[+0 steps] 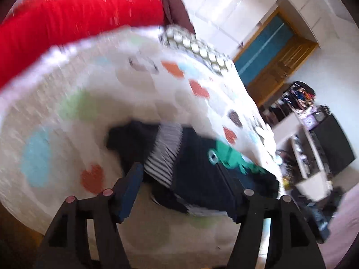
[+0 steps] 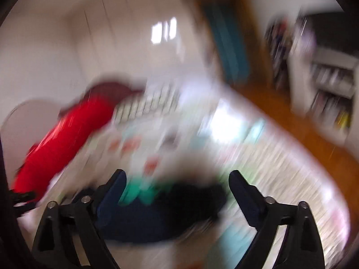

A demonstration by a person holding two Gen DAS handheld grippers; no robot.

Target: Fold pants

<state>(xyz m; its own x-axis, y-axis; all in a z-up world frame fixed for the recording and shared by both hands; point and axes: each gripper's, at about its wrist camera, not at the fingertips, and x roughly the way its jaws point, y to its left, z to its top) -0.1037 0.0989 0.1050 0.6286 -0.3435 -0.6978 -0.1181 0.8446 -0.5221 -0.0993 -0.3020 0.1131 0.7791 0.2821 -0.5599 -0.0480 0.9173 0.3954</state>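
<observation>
Pants (image 1: 193,168), dark navy with a striped band and a green patch, lie bunched in the lower middle of the left wrist frame on a bed (image 1: 67,116) covered in a white spread with coloured hearts; a red pillow (image 1: 78,20) runs across the upper left. Both views are motion-blurred, the right wrist one heavily. The left gripper (image 1: 179,174) has its fingers spread apart over the pants, gripping nothing, and the right gripper (image 2: 177,179) is likewise spread wide above the same dark heap at the bottom centre of its frame.
</observation>
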